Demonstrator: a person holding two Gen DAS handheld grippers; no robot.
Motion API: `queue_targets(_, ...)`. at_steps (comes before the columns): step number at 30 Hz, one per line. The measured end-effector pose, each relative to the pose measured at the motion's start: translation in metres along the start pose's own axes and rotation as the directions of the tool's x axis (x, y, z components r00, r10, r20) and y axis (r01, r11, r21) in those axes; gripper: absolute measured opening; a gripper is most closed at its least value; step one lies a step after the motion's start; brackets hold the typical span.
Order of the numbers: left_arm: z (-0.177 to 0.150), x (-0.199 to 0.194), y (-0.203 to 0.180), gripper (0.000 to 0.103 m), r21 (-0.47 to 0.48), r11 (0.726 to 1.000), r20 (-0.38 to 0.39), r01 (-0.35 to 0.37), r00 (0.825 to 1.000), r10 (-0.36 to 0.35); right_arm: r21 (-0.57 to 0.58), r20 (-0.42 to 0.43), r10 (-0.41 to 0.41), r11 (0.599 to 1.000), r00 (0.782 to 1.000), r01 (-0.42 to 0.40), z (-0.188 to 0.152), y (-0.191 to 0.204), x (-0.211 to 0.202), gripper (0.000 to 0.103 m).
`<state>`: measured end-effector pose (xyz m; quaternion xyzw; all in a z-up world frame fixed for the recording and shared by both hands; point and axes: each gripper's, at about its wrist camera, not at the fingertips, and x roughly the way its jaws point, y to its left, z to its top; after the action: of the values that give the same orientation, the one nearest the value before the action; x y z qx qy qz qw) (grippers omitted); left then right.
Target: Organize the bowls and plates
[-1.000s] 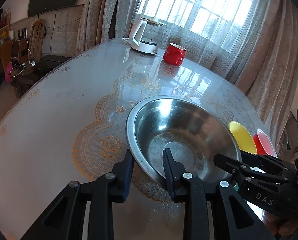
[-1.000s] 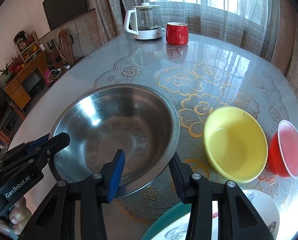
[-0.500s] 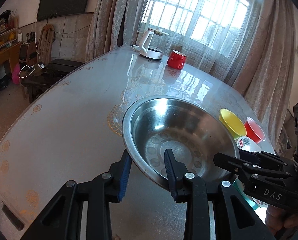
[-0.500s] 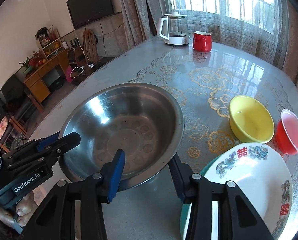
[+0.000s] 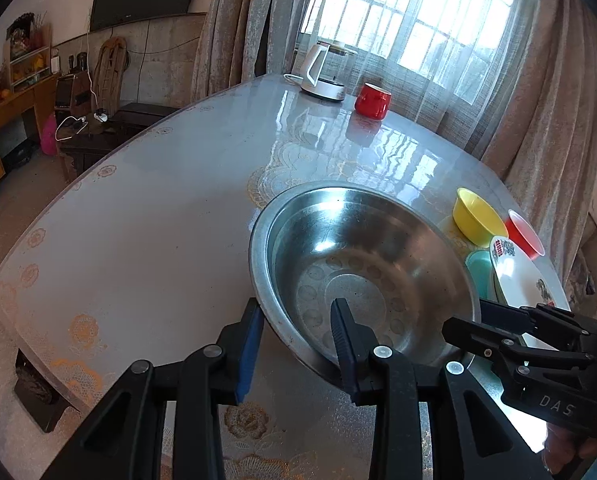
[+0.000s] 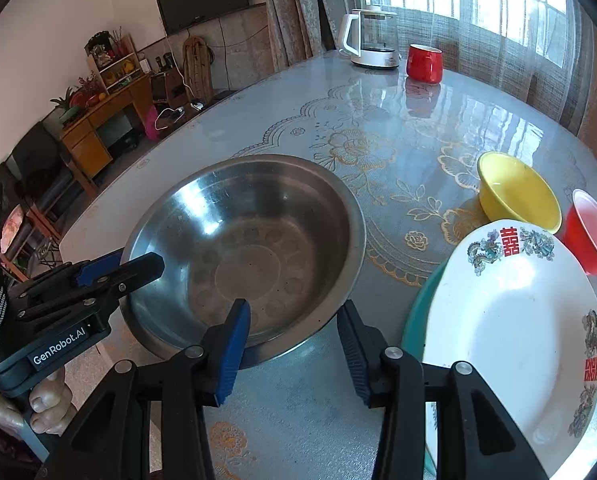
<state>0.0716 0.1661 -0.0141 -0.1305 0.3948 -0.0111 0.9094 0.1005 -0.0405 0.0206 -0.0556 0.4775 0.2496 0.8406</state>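
A large steel bowl [image 5: 362, 276] [image 6: 250, 248] is held above the table between both grippers. My left gripper [image 5: 296, 320] straddles its near-left rim, one finger inside and one outside. My right gripper [image 6: 292, 320] straddles the opposite rim the same way. Whether the pads press the rim is unclear. A white decorated plate [image 6: 514, 320] lies on a teal plate [image 6: 414, 316] at the right. A yellow bowl [image 6: 518, 192] and a red bowl [image 6: 592, 232] stand behind them.
A white kettle [image 6: 372, 40] and a red mug [image 6: 424, 62] stand at the far side of the glass-topped table [image 6: 398, 128]. The table's left edge [image 5: 58, 208] drops to the floor, with furniture beyond. Curtains hang close on the right.
Both grippers have lifted the steel bowl and drawn it back toward the near table edge. The plates and small bowls now show further away and lower.
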Motion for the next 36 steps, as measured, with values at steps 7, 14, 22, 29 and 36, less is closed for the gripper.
queue_targets(7, -0.001, -0.012, 0.009, 0.055, -0.045, 0.999, 0.045, -0.013, 0.999, 0.015, -0.03, 0.035, -0.004, 1.0, 0.999, 0.005, -0.01, 0.006, -0.015, 0.047)
queue_targets(14, 0.006, -0.029, 0.005, 0.059, -0.036, 0.997, 0.084, -0.075, 0.993, 0.078, -0.014, 0.104, 0.043, 0.999, 0.994, -0.042, -0.017, -0.006, -0.037, 0.047)
queue_targets(22, 0.009, -0.035, -0.023, 0.061, 0.026, 0.999, 0.095, -0.048, 0.994, 0.045, 0.093, 0.195, 0.075, 0.991, 0.978, -0.095, -0.02, -0.036, -0.062, 0.052)
queue_targets(29, 0.004, -0.031, -0.051, 0.061, 0.124, 0.99, 0.106, -0.072, 0.993, 0.059, 0.189, 0.24, 0.069, 0.975, 0.968, -0.116, -0.028, -0.065, -0.074, 0.052)
queue_targets(36, -0.002, -0.027, -0.068, 0.061, 0.178, 0.981, 0.101, -0.076, 0.993, 0.059, 0.266, 0.255, 0.053, 0.956, 0.966, -0.123, -0.037, -0.087, -0.078, 0.053)
